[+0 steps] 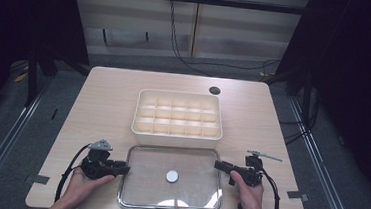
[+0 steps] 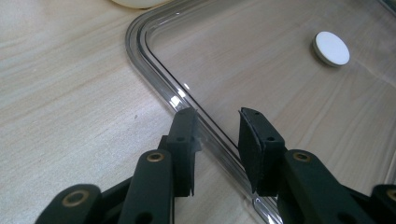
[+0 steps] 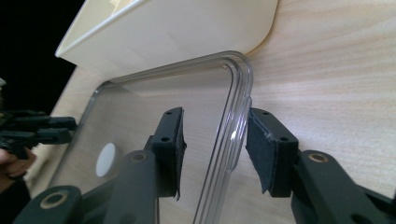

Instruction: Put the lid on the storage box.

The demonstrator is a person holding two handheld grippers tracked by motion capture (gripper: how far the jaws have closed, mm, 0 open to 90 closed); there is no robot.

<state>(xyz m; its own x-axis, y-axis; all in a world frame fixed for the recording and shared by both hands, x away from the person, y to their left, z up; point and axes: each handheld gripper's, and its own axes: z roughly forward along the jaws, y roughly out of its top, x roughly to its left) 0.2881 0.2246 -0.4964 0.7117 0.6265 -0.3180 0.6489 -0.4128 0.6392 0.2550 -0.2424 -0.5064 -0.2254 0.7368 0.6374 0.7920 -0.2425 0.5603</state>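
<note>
A clear lid [image 1: 142, 181] lies flat on the table [image 1: 108, 103], just near of the cream divided box [image 1: 176, 133]. The left gripper [image 1: 127, 169] straddles its left rim and the right gripper [image 1: 217, 164] its right rim, both part-open, pads not yet pressing.

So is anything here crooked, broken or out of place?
Nothing stands out. The clear lid lies flat and square on the table, in front of the empty cream divider box. The left gripper and right gripper straddle its side rims, their pads not yet pressing.
</note>
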